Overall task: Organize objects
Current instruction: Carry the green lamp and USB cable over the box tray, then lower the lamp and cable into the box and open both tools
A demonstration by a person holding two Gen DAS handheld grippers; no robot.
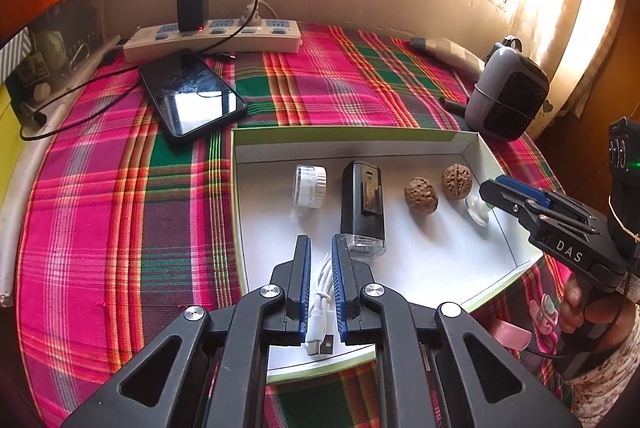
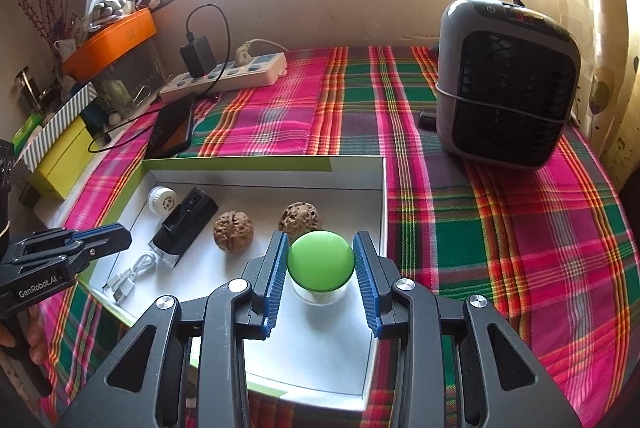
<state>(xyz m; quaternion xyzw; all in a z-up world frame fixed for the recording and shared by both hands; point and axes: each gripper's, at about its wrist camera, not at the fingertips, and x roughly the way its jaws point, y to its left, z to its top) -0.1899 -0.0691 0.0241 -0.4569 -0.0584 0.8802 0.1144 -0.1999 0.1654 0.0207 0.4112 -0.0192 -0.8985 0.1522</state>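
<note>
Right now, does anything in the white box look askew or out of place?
Little stands out. The black sharpener and small white jar lie on their sides; the two walnuts sit loose. Nothing looks spilled or damaged.

Green lid (image 2: 321,259) – pink-green plaid cloth (image 2: 500,228) (striped)

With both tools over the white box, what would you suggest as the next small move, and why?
Probably open the right tool and let go of the green-lidded jar. Its pads sit against the lid on both sides, and the jar appears to stand on the floor of the white box, in the free space beside the two walnuts. The left tool holds the white USB cable and can follow.
</note>
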